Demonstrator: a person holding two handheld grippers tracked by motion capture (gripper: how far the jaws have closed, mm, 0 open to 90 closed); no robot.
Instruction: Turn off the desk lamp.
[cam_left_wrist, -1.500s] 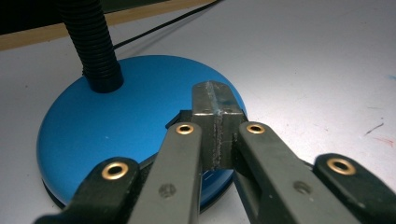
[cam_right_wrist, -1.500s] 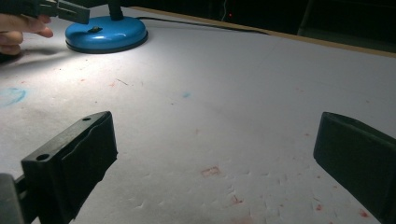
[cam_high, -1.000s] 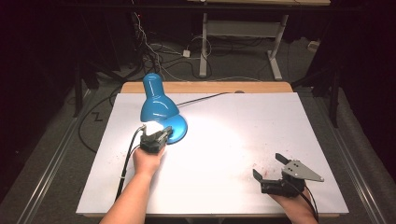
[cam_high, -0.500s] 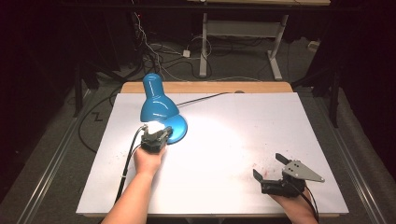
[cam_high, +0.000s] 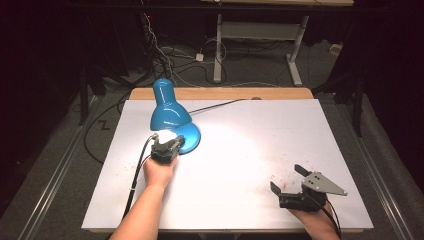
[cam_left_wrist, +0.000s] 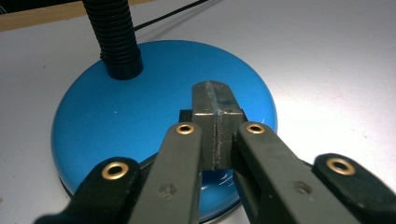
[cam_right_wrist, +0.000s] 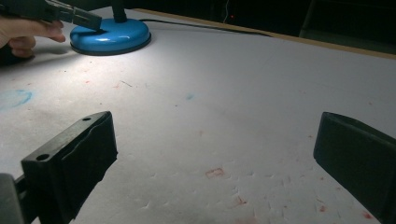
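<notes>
One glossy blue lamp (cam_high: 170, 112) stands at the white worktop's (cam_high: 240, 150) far left: round domed base (cam_left_wrist: 159, 116), ribbed black neck (cam_left_wrist: 114, 37). The left gripper (cam_high: 170, 145), fingers together, tips over that base. The right gripper (cam_high: 289, 181), fingers apart, rests near right.

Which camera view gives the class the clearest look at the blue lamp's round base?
The left gripper view: the lamp base appears close up, with the black neck rising from it and the shut left hand-held gripper over its near edge. The high view shows the base partly under the shade; the right gripper view shows it small and distant.
</notes>
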